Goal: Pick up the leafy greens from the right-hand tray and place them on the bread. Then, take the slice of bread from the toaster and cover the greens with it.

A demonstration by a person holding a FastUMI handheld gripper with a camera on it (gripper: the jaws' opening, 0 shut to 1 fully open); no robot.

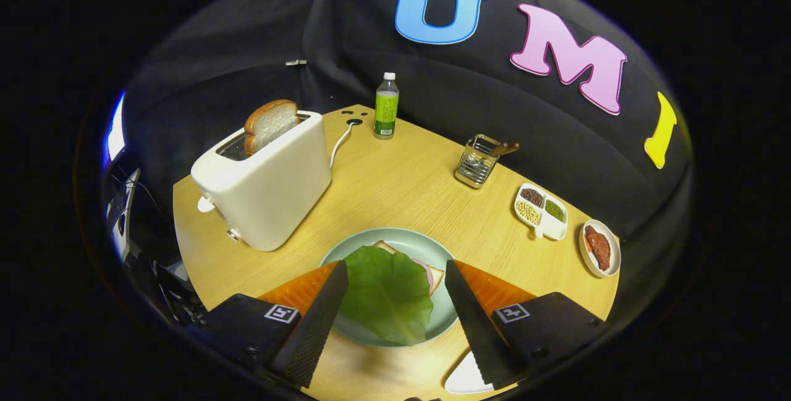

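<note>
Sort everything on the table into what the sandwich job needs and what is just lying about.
Needed: leafy green lying on the bread on the plate, between the open gripper fingers; bread slice standing in the toaster.

Lying about: bottle, utensil rack, divided bean dish, small dish of red food.

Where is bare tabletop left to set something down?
Widest patch: between toaster, bottle, utensil holder and plate. Crowded along the divided dish and sauce dish. Open gripper straddles the greens.
</note>
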